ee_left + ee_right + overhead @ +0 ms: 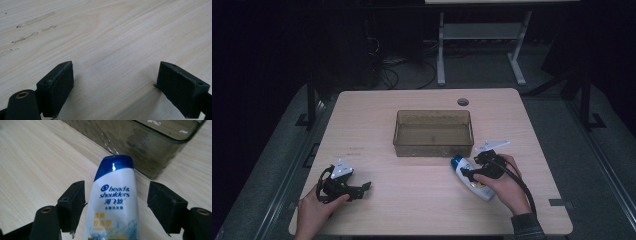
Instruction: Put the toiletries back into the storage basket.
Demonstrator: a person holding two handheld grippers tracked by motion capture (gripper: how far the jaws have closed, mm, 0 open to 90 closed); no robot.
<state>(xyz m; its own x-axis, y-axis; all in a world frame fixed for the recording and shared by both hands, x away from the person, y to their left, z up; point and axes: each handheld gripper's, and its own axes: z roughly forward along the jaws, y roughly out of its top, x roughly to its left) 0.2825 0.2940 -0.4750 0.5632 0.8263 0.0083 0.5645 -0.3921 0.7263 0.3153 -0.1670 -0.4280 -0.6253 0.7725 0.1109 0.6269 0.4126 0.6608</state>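
A white shampoo bottle (481, 191) with a blue cap lies on the wooden table (412, 210), its cap toward a clear brownish bin (432, 148). My right gripper (469, 173) straddles the bottle's upper half. In the right gripper view the bottle (113, 202) lies between the two black pads; the left pad (72, 205) is almost at its side and the right pad stands clear of it. The right gripper (117, 188) is open. My left gripper (362, 189) rests at the table's front left, and in its own view the left gripper (115, 70) is open over bare wood.
The bin (150, 150) looks empty and sits mid-table, just beyond the bottle's cap. A round cable hole (463, 102) is near the far edge. Desk legs and cables stand on the dark floor behind the table.
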